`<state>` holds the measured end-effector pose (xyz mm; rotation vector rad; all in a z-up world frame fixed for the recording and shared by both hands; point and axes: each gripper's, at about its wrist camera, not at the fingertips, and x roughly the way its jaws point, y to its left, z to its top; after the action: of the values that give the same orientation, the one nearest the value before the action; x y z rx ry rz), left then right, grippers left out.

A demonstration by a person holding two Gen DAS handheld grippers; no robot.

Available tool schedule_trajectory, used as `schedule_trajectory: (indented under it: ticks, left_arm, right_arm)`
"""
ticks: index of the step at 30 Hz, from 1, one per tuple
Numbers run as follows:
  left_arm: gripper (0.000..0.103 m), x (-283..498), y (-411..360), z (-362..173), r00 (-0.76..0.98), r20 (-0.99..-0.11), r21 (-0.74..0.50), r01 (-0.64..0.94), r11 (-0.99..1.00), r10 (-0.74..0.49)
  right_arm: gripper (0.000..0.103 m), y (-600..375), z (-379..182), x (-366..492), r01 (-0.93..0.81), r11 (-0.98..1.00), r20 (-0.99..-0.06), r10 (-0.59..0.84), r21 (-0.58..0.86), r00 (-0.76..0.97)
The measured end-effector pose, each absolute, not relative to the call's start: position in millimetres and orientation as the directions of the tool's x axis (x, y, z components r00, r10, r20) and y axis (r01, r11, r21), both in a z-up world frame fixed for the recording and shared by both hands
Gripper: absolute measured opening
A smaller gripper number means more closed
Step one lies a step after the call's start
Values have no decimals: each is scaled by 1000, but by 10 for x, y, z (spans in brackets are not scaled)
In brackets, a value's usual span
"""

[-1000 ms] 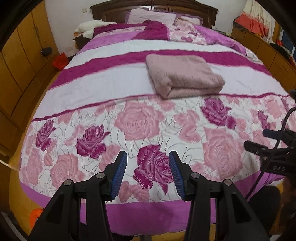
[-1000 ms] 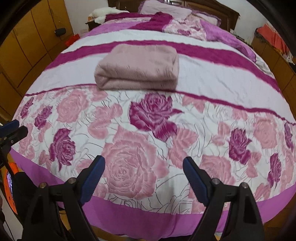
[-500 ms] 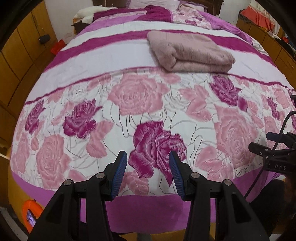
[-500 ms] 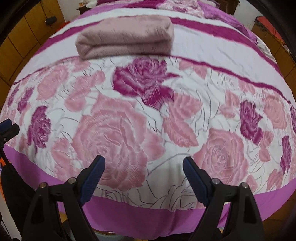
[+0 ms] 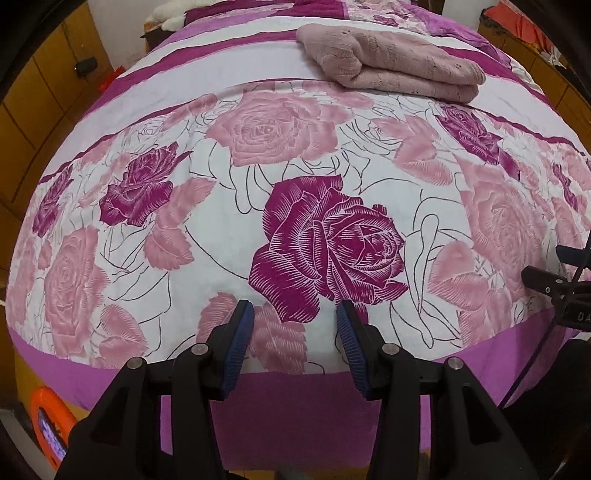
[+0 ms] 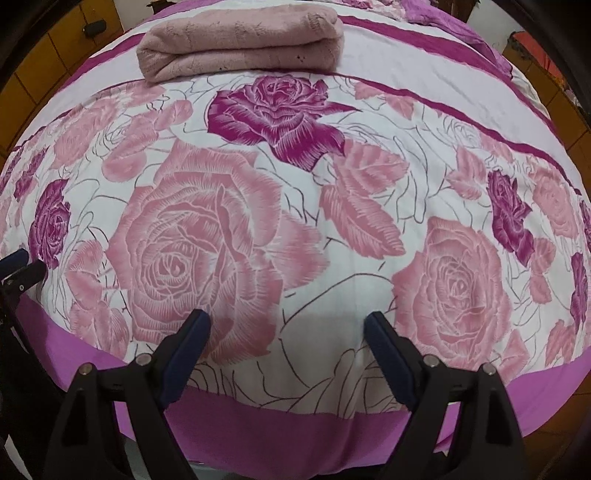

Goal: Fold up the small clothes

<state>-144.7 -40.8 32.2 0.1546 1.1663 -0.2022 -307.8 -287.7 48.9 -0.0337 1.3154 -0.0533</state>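
A folded dusty-pink garment (image 5: 391,61) lies on the bed's white band, far from both grippers; it also shows in the right wrist view (image 6: 240,42) at the top. My left gripper (image 5: 295,314) is open and empty, hovering over the foot of the rose-print bedspread (image 5: 184,236). My right gripper (image 6: 288,325) is open wider and empty, over the same bedspread (image 6: 369,122). The right gripper's fingers (image 5: 546,284) show at the right edge of the left wrist view; the left gripper's fingers (image 6: 22,269) show at the left edge of the right wrist view.
Wooden cabinets (image 5: 33,110) stand along the bed's left side. An orange device (image 5: 48,424) lies on the floor at lower left. Pillows and a purple quilt (image 5: 406,11) lie at the head of the bed. Wooden cabinets (image 6: 565,110) line the right.
Both grippers have moved forward and lower over the foot of the bed, so the bedspread and the folded garment look larger. Both stay open and empty.
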Motion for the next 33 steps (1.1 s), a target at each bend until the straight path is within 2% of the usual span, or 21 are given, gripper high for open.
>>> schedule_trajectory:
  ticks: [12, 27, 33]
  left_arm:
    - [28, -1353, -444, 203, 392, -916, 22, 253, 967, -82]
    - [53, -1064, -581, 147, 468, -882, 52, 227, 973, -62]
    - [66, -990, -527, 119, 500, -864, 52, 212, 976, -63]
  right_arm:
    - [103, -2798, 236, -3076, 46, 998, -956, -61, -49, 285]
    - [103, -2785, 128, -2625, 41, 998, -948, -52, -41, 315]
    - [103, -2834, 193, -2320, 48, 998, -943, -59, -46, 328]
